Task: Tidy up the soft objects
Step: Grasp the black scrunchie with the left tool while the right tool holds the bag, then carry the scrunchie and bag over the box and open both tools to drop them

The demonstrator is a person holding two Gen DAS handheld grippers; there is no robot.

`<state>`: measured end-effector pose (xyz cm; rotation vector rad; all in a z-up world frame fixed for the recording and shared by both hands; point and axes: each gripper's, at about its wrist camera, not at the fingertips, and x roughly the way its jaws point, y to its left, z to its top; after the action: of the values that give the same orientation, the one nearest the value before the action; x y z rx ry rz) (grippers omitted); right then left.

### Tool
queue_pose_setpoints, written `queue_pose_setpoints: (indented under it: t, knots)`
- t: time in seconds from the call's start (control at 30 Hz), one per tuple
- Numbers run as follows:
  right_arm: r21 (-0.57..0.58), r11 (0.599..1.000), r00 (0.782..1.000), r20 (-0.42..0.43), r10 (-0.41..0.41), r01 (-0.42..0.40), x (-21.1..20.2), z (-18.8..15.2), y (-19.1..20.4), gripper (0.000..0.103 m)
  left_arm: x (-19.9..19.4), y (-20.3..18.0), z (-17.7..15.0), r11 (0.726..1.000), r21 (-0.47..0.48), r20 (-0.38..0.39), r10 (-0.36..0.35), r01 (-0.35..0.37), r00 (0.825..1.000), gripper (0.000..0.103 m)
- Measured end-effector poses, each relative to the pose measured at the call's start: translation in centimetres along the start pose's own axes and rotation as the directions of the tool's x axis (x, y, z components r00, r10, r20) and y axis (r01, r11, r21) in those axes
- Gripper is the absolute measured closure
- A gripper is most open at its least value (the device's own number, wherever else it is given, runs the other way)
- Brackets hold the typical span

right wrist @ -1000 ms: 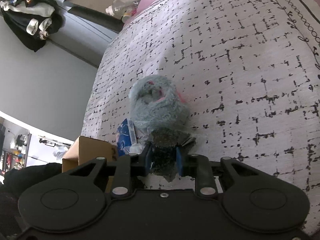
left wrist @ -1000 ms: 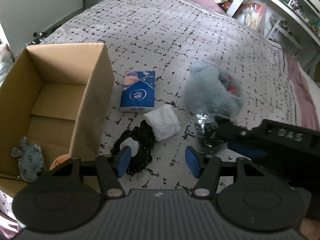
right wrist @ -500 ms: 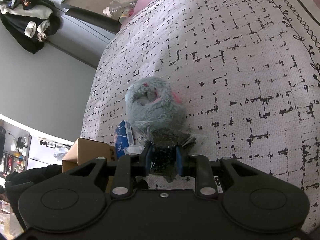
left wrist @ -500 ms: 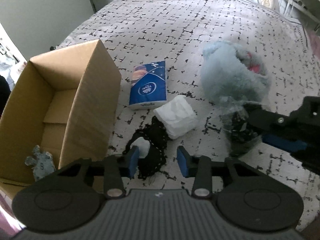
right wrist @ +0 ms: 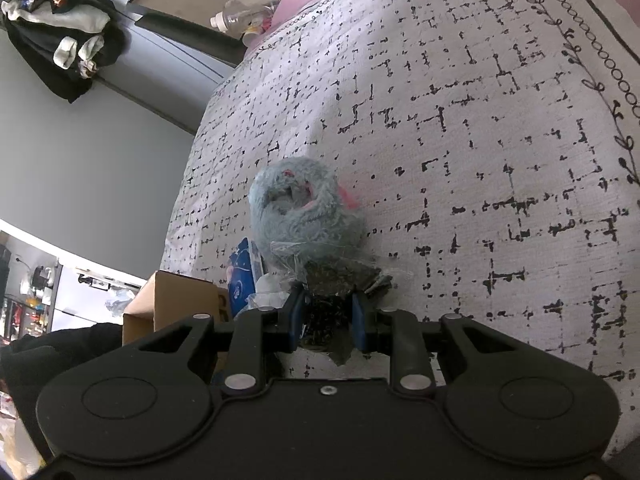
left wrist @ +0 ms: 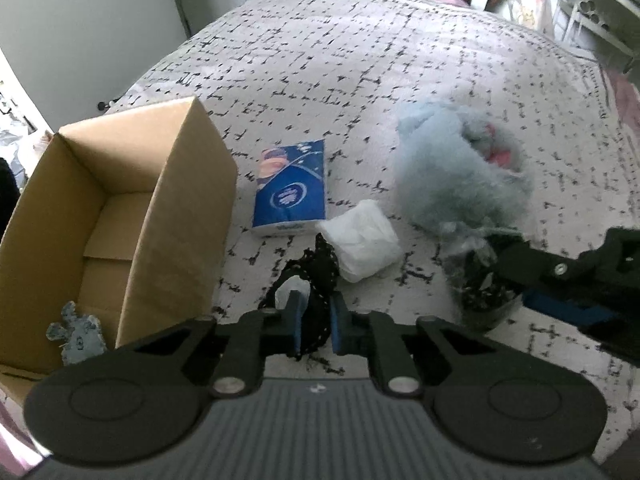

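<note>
at the far left an open cardboard box (left wrist: 120,216) sits on the bed (left wrist: 360,60), a small grey plush (left wrist: 76,334) already lying in it — likely the collecting spot for the soft things. just right of the box, the left gripper (left wrist: 314,328) has its jaws drawn narrow around a black lacy cloth (left wrist: 312,280), with the blue tissue pack (left wrist: 292,190) and white wad (left wrist: 364,236) lying beyond. furthest right, the right gripper (right wrist: 326,320) pinches a dark bagged bundle (right wrist: 332,284) beside the fluffy blue plush (right wrist: 304,212) — both probably bound for the box.

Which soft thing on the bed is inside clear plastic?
The dark speckled bundle, wrapped in crinkled clear plastic and clamped by the right gripper. The fluffy blue plush, white wad and black cloth are bare.
</note>
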<state>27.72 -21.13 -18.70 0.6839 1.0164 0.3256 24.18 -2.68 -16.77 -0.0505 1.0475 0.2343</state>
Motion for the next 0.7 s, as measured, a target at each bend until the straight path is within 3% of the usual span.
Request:
queue_pose_setpoints:
  t: [0.2,0.7]
  knots:
    - [0.047,0.998,0.999,-0.007,0.048,-0.048,-1.2,-0.1,-0.4,0.078,-1.7,0.0,-0.1,0.998,-0.012,0.022,-0.06,0.06,0.998,0.094]
    - [-0.009,1.0,0.999,0.049,0.013,-0.013,-4.4,-1.1,1.3,0.078,-6.8,1.9,-0.5,0.982,-0.044,0.088,-0.179,0.183,0.98,0.094]
